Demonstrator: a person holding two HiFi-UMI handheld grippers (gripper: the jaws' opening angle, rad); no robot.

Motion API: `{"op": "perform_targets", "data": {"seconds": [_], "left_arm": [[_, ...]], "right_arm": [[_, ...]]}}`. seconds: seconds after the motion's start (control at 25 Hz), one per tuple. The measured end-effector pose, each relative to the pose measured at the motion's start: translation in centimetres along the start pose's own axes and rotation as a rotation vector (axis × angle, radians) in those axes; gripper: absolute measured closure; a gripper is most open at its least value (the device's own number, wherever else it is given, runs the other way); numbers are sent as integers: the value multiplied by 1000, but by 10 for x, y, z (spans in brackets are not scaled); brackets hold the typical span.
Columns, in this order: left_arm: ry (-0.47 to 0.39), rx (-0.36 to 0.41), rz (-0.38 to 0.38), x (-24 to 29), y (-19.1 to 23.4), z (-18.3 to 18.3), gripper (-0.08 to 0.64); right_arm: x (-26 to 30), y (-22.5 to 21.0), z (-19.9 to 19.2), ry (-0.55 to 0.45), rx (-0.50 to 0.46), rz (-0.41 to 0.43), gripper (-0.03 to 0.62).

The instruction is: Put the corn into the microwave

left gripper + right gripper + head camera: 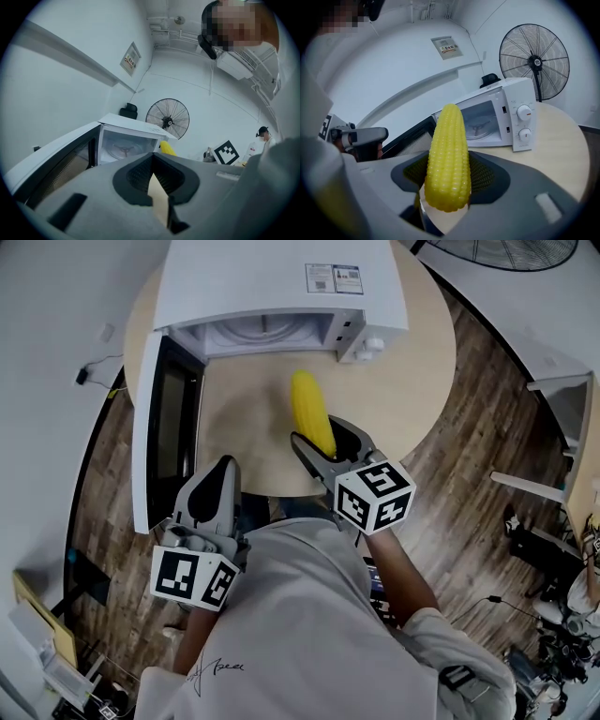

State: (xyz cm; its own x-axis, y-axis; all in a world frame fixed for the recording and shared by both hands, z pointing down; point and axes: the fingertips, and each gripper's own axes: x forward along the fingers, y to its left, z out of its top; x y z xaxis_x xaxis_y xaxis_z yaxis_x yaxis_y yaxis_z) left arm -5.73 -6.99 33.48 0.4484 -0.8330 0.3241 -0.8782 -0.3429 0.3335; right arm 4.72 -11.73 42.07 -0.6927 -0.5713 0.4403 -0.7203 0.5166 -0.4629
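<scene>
Now the right claw grips the corn facing the open microwave.

**Right gripper loaded, left gripper closed and empty**

I held my right gripper out ahead of me, pointing forward and a little downward. Its jaws clamped the butt end of the corn, one pad on each side, and the cob stuck out along them past the tips. My right forearm ran back from the marker cube to my sleeve. My left gripper sat lower in the head view, closer to my body and well apart from the right. Its jaw tips met with nothing between them.
</scene>
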Motion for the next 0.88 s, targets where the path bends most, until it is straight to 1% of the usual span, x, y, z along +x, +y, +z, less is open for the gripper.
{"op": "perform_targets", "data": {"seconds": [0.2, 0.36, 0.56, 0.88], "left_arm": [[10, 5, -10, 6, 6, 0, 572], [13, 10, -15, 8, 8, 2, 572], [24, 2, -2, 6, 15, 0, 572], [43, -7, -7, 3, 20, -3, 572]], "right_arm": [[19, -9, 2, 13, 2, -16, 334], [35, -15, 2, 28, 12, -14, 334], [53, -18, 1, 46, 21, 1, 334], [74, -28, 1, 72, 6, -7, 333]]}}
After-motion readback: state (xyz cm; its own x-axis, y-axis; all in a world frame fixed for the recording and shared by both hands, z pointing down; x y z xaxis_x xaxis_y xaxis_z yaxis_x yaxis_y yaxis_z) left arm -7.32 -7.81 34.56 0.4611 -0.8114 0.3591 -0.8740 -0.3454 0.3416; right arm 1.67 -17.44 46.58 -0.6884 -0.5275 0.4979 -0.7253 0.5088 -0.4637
